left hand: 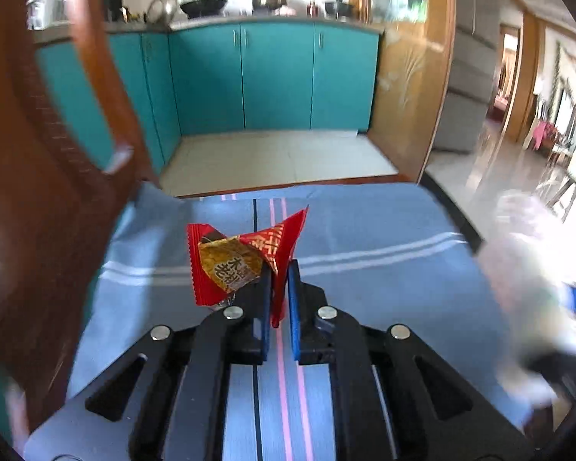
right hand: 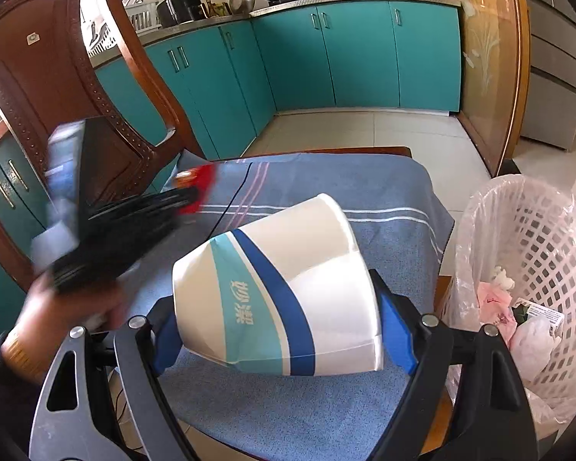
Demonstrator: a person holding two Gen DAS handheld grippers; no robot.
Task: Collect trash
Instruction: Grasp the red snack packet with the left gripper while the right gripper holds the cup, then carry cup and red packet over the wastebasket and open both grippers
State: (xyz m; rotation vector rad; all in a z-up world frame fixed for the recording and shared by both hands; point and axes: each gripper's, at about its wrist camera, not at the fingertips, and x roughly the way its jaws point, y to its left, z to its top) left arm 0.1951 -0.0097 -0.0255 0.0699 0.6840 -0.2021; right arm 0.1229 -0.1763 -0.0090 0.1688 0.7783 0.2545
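Observation:
My left gripper (left hand: pixel 278 269) is shut on a red and gold snack wrapper (left hand: pixel 238 261) and holds it above the blue striped cloth (left hand: pixel 364 230). The same gripper (right hand: pixel 196 196) shows blurred at the left of the right wrist view, with the wrapper (right hand: pixel 201 184) at its tip. My right gripper (right hand: pixel 284 326) is shut on a white paper cup (right hand: pixel 288 292) with blue and teal bands. The cup lies on its side between the blue pads, above the cloth (right hand: pixel 345 184). A white lattice trash basket (right hand: pixel 537 238) with a plastic liner stands just right of the cup.
A carved wooden chair back (right hand: pixel 57 88) rises at the left, and also in the left wrist view (left hand: pixel 38 192). The basket holds several crumpled papers (right hand: pixel 495 303). Teal kitchen cabinets (right hand: pixel 326 50) and tiled floor (right hand: pixel 364 130) lie beyond the table's far edge.

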